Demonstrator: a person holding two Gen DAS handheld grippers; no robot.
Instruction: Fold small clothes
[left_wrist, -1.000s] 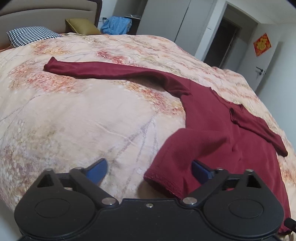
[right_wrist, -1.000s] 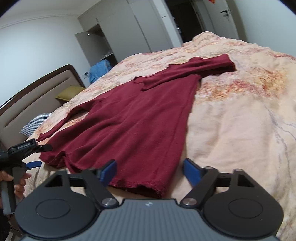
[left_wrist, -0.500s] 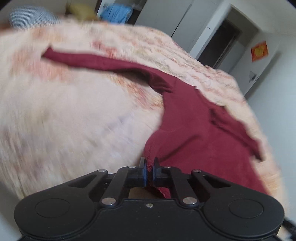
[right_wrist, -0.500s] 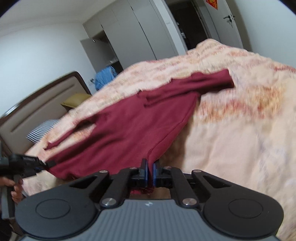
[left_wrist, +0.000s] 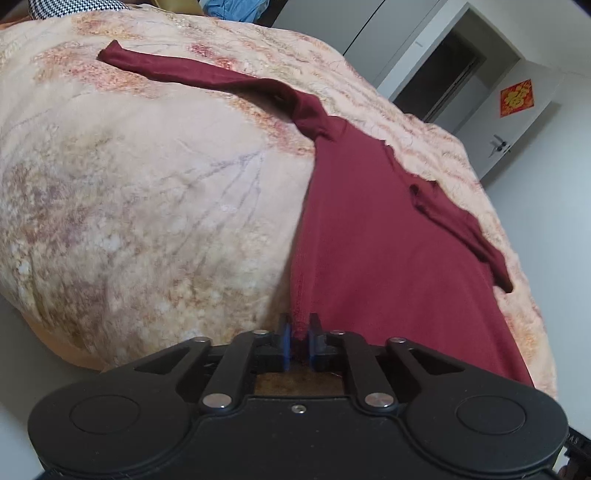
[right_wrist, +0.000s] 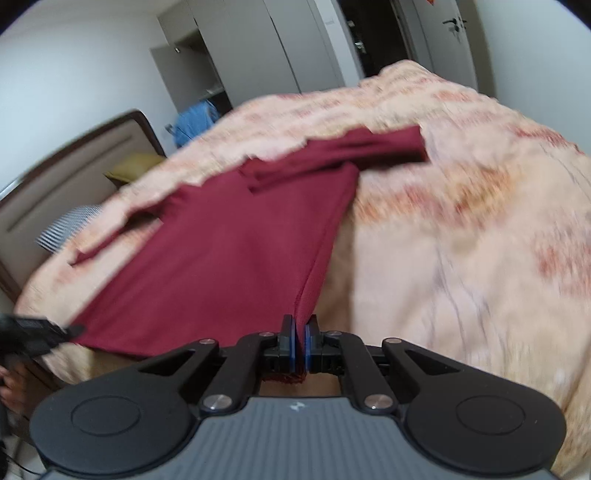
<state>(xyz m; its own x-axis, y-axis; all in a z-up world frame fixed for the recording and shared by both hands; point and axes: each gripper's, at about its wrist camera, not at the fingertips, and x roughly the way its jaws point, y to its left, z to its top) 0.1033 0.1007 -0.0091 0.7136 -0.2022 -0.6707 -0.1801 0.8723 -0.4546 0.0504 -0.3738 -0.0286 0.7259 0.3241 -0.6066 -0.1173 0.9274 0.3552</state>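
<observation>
In the left wrist view, low centre, our left gripper (left_wrist: 300, 338) pinches the hem corner of the maroon long-sleeved top (left_wrist: 388, 240), jaws opening slightly around the cloth. The top lies across the floral bed quilt (left_wrist: 147, 203). Our right gripper (right_wrist: 300, 341) is clamped tight on the other hem corner.

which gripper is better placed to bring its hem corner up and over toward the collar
Right, narrowly. The right gripper is shut firmly on the shirt hem; the left gripper also pinches the hem, but its jaws are opening slightly, a looser hold.
</observation>
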